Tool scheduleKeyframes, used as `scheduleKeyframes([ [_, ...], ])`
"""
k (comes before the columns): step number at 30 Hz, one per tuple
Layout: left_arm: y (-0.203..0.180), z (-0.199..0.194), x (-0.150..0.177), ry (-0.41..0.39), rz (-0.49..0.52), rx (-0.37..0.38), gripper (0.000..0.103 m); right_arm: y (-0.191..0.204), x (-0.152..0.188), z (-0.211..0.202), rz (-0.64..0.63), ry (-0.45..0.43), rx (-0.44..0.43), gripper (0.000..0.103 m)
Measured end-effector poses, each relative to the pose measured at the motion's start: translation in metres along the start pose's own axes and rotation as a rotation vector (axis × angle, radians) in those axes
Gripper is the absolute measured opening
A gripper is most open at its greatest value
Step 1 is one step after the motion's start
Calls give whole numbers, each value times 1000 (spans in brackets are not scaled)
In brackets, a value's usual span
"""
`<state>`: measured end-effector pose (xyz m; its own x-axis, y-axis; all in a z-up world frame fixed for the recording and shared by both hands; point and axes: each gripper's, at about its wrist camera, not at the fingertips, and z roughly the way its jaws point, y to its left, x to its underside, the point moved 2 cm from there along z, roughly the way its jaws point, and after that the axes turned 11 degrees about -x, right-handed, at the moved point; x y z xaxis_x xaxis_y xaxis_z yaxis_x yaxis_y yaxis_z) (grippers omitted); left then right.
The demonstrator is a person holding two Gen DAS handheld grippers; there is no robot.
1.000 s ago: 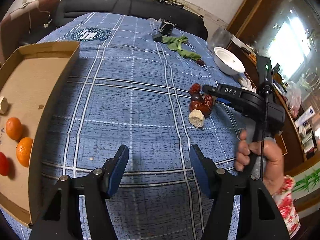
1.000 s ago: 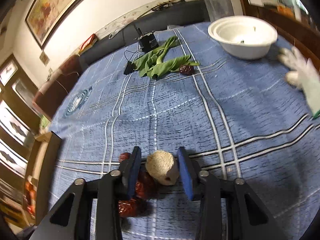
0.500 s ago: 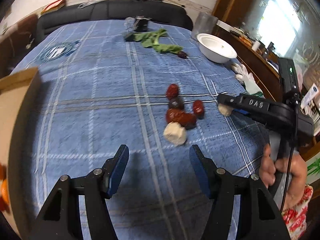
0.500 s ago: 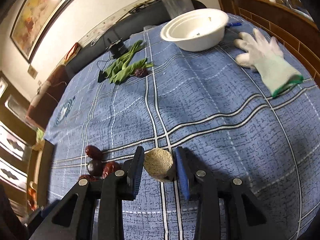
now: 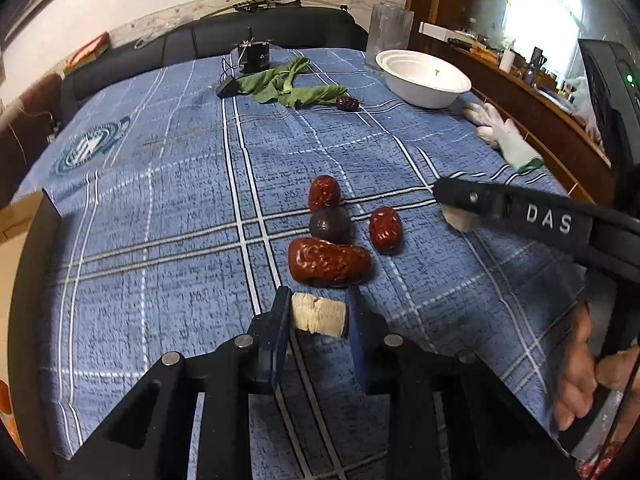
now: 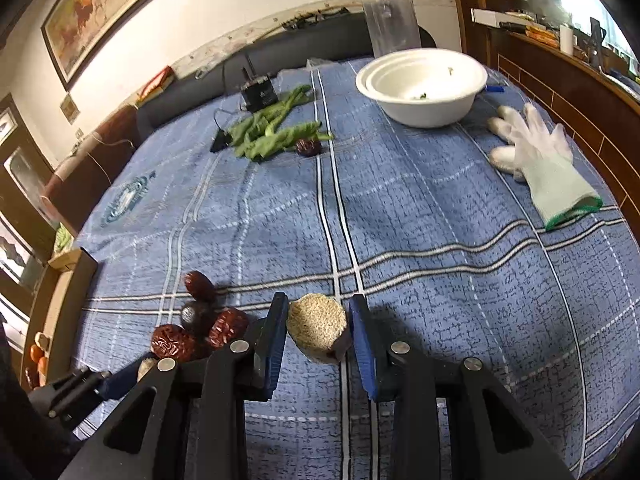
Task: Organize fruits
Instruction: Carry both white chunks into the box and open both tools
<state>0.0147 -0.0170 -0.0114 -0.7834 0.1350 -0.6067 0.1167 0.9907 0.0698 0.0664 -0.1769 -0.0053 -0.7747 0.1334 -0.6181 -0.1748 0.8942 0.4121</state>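
My left gripper [image 5: 318,316] is shut on a pale cut fruit chunk [image 5: 319,314], low over the blue plaid cloth. Just beyond it lie three red dates [image 5: 329,261] and a dark round fruit [image 5: 330,223]. My right gripper [image 6: 319,328] is shut on a second pale chunk [image 6: 318,326]; it shows at right in the left wrist view [image 5: 456,210]. The date cluster [image 6: 200,330] lies left of it. A cardboard box [image 6: 60,304] with oranges [image 6: 37,354] sits at the far left edge.
A white bowl [image 5: 424,78] and a white glove [image 5: 506,136] lie at the far right. Green leaves [image 5: 288,86], a lone date [image 5: 347,103] and a small black device [image 5: 254,56] sit at the table's far end. A wooden cabinet runs along the right.
My left gripper moved right from the box to the fruit cluster and closed on the pale chunk. My right gripper carried its chunk right, away from the dates.
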Motion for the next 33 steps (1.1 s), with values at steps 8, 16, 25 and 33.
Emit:
scheduleKeyframes([
  [8, 47, -45, 10, -31, -146, 19, 26, 22, 0, -11, -33, -72, -151, 34],
  [16, 151, -95, 27, -60, -288, -88, 26, 71, 11, -13, -146, -78, -181, 34],
  [25, 274, -84, 33, 21, -411, -233, 26, 203, 33, 2, -345, 29, -327, 35],
  [33, 337, -48, 24, 103, -484, -258, 26, 309, 64, 59, -498, 149, -388, 35],
])
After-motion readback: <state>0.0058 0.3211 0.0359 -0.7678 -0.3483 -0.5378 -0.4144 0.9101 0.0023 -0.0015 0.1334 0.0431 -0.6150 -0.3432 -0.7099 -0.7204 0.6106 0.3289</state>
